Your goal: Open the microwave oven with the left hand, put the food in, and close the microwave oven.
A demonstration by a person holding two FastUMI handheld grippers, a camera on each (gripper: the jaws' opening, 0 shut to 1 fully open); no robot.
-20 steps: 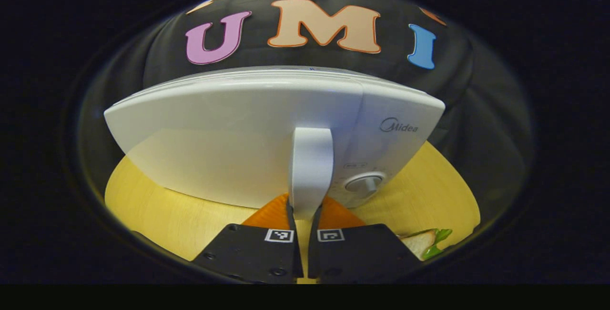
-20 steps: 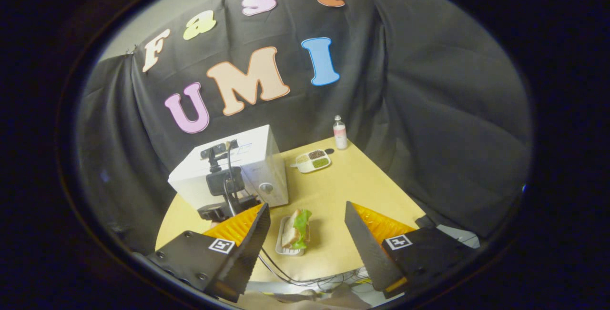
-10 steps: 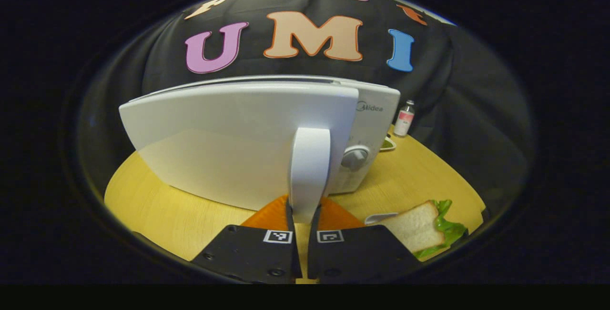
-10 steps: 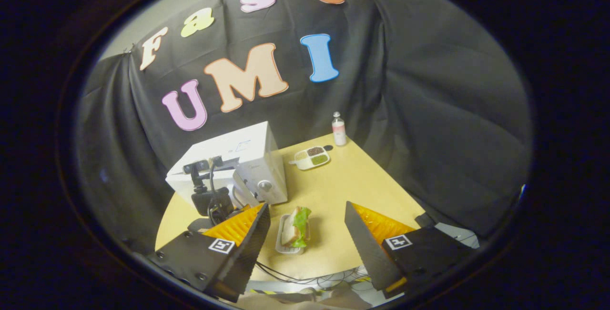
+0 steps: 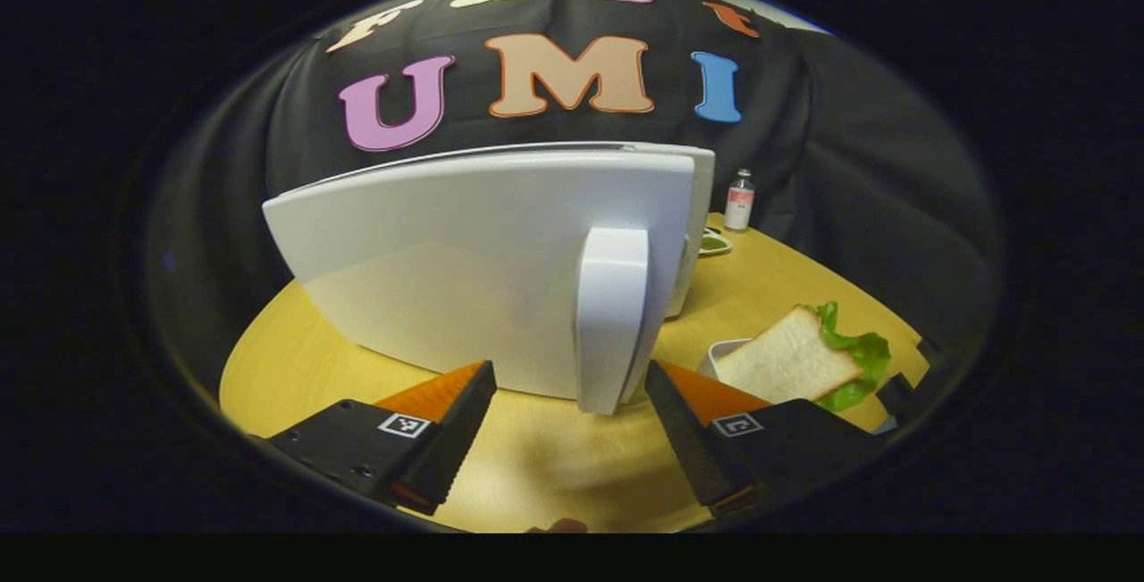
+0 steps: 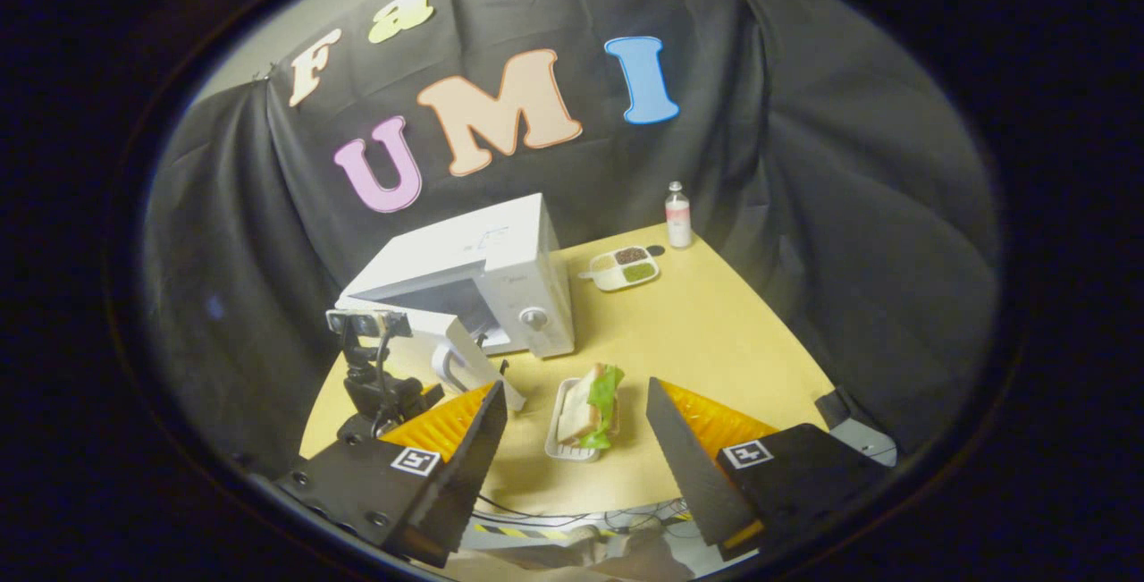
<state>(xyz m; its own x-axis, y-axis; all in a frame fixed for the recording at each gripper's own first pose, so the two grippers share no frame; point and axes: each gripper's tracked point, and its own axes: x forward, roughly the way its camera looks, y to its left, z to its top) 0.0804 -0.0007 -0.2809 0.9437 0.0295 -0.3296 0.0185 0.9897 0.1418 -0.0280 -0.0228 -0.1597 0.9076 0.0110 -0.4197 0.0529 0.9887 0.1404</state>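
The white microwave (image 6: 514, 265) stands at the table's back left with its door (image 5: 465, 269) swung wide open toward me. My left gripper (image 5: 570, 367) is open, and the door's white handle (image 5: 612, 314) stands between its spread fingers, untouched. The food is a sandwich (image 5: 786, 363) with lettuce, lying in a small white tray (image 6: 556, 412) on the table to the right of the door. My right gripper (image 6: 576, 383) hovers open high above the table's front, the sandwich (image 6: 590, 396) showing between its fingers. In the right gripper view the left gripper (image 6: 380, 385) sits by the door's edge (image 6: 474, 358).
A divided dish (image 6: 626, 267) of food and a small bottle (image 6: 677, 215) stand at the back right of the yellow table (image 6: 724, 341). Cables hang over the table's front edge (image 6: 536, 519). Black cloth walls close in behind and on both sides.
My left gripper pulled the door open by its handle, then opened and let go. The door now stands wide open. The right gripper stayed open and shifted slightly.
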